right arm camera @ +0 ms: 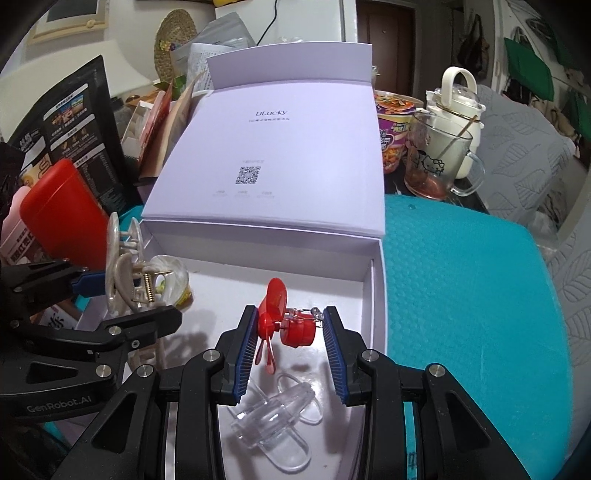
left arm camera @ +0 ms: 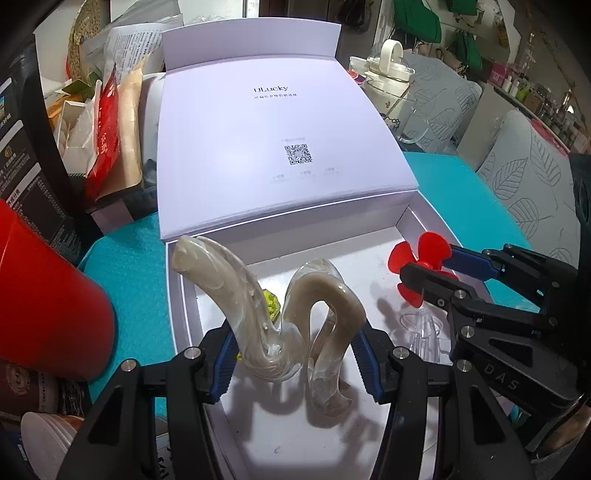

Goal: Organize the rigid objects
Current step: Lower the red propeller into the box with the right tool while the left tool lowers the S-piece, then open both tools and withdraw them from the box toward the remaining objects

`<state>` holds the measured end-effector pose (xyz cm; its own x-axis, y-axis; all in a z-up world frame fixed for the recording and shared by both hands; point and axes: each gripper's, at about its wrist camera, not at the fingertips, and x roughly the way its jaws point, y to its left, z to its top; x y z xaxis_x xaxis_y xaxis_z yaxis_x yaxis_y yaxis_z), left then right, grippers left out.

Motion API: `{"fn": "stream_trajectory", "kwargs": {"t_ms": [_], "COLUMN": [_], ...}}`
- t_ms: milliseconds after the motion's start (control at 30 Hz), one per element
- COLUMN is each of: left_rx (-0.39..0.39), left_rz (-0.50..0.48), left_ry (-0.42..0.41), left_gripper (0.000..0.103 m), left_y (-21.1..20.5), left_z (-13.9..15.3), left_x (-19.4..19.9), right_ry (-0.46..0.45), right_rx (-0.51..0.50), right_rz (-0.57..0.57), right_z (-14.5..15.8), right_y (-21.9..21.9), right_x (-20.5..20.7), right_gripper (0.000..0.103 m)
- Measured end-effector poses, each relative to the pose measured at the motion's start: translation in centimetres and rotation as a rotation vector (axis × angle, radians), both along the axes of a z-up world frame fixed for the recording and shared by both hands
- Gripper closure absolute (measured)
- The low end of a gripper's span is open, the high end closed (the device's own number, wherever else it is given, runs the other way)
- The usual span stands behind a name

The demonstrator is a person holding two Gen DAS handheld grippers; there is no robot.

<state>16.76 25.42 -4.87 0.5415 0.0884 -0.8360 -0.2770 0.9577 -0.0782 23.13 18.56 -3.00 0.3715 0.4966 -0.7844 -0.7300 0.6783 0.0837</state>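
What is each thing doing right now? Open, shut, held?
Box: lid open.
Hair clip: held by left gripper.
Red fan: held by right gripper.
Clear fan: lying in box.
Glass mug: upright.

Desk [right arm camera: 461,258] covered in teal matting. Beyond it: grey leaf-patterned upholstered chairs [left arm camera: 524,173], a dark door [right arm camera: 384,44], green bags [left arm camera: 417,18] hung on the wall.

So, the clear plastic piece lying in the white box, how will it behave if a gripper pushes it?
The clear plastic piece looks hard and thin-walled, so probably stiff and light. Its smooth surface may slip on the glossy white box floor. The rounded barrel could roll a little, though its flat wings should probably stop it.
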Motion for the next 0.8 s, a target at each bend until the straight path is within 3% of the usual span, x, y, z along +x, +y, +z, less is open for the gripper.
{"fn": "stream_trajectory", "kwargs": {"t_ms": [67,133,267,800], "left_rx": [0.006,0.01,0.022,0.047], "left_rz": [0.006,0.022,0.04,0.058], "left_ry": [0.023,0.039,0.039,-0.074], "left_gripper": [0.048,0.048,0.042,0.04], "left_y": [0.0,0.1,0.3,0.1], "left_z": [-0.1,-0.1,0.0,4.0], "left_x": [0.2,0.5,0.4,-2.1], "right_ry": [0.004,0.003,0.0,-0.08], "right_rx": [-0.006,-0.009,-0.006,0.03], "right_rz": [-0.008,-0.017,-0.021,-0.03], "right_z": [-0.1,0.0,0.2,4.0], "right_y": [0.0,-0.2,-0.3,-1.4], "right_x": [0.1,0.2,0.1,-1.8], "right_gripper": [0.067,0.059,0.058,0.058]}}
